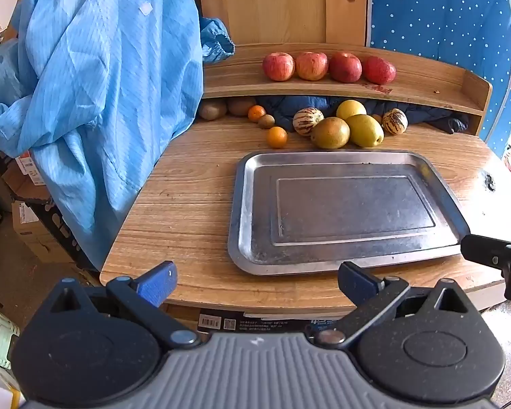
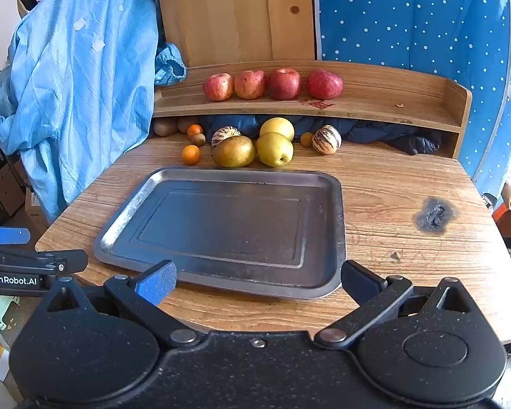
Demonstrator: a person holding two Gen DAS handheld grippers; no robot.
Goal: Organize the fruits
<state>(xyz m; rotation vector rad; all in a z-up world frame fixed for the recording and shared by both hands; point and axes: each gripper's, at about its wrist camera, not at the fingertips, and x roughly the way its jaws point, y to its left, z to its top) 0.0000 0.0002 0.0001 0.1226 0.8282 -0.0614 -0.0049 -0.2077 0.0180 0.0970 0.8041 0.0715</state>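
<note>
Both grippers hang at the near edge of the desk (image 2: 391,184) with their jaws spread wide and nothing between them: the left gripper (image 1: 257,284) near the near left corner, the right gripper (image 2: 259,283) over the near rim of the metal tray (image 2: 221,225). Each shows in the other's view only as a black piece cut off at the frame edge.

The tray lies flat in the middle of the desk, bare. Behind it, along the far edge, the loose fruit sits in a cluster: a small orange (image 2: 190,154) nearest the tray's far left corner, a brownish pear (image 2: 234,151) touching a yellow pear (image 2: 275,149), with a third yellow fruit (image 2: 277,127) partly covered behind them. A striped melon (image 2: 225,135) is half hidden by the brownish pear; a second striped melon (image 2: 326,139) stands apart to the right. Between them a small yellow fruit (image 2: 306,138) is too covered to identify. A second orange (image 2: 195,130) and a kiwi (image 2: 198,139) sit further back, and two brown fruits (image 2: 165,126) lie in shadow under the shelf (image 2: 374,102), hard to make out.

Four red apples (image 2: 218,86) stand in a row on the shelf, the first three touching. A dark cloth (image 2: 385,134) is bunched beneath the shelf. A blue garment (image 2: 78,85) hangs over the far left corner of the desk. A burnt dark spot (image 2: 434,216) marks the desk toward its right edge.
</note>
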